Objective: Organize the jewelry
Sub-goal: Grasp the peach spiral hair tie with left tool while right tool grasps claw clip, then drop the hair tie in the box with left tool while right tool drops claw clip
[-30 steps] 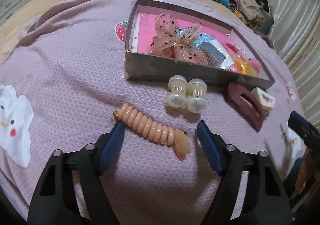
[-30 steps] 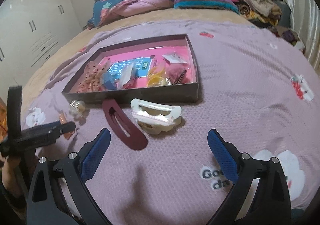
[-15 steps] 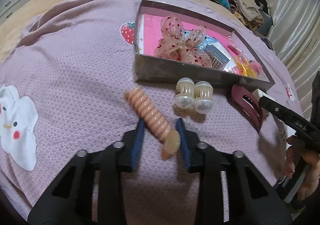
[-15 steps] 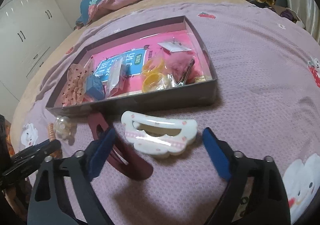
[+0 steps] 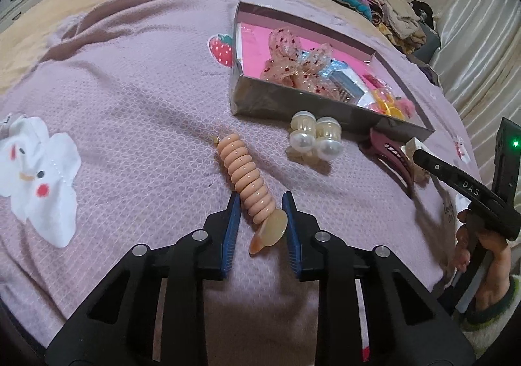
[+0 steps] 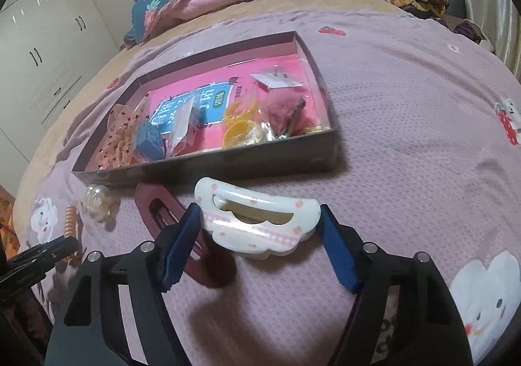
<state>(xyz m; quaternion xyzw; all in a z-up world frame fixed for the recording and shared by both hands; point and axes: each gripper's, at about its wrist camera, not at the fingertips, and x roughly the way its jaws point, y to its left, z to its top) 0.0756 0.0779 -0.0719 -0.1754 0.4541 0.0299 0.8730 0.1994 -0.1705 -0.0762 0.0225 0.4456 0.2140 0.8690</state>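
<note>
Four hair pieces lie on the blanket outside the box: one peach spiral clip [image 5: 249, 185], one pearl claw clip [image 5: 314, 136], one maroon clip [image 6: 172, 223] and one white claw clip [image 6: 257, 223]. One open box [image 6: 208, 167] sits in the upper middle. Two grippers appear.

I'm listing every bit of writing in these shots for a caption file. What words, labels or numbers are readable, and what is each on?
"DAS": white letters on the black right gripper arm, left wrist view.
Large white characters on the blue card in the box: too distorted to read.
Dark lettering on the blanket, partly hidden: unreadable.
</note>
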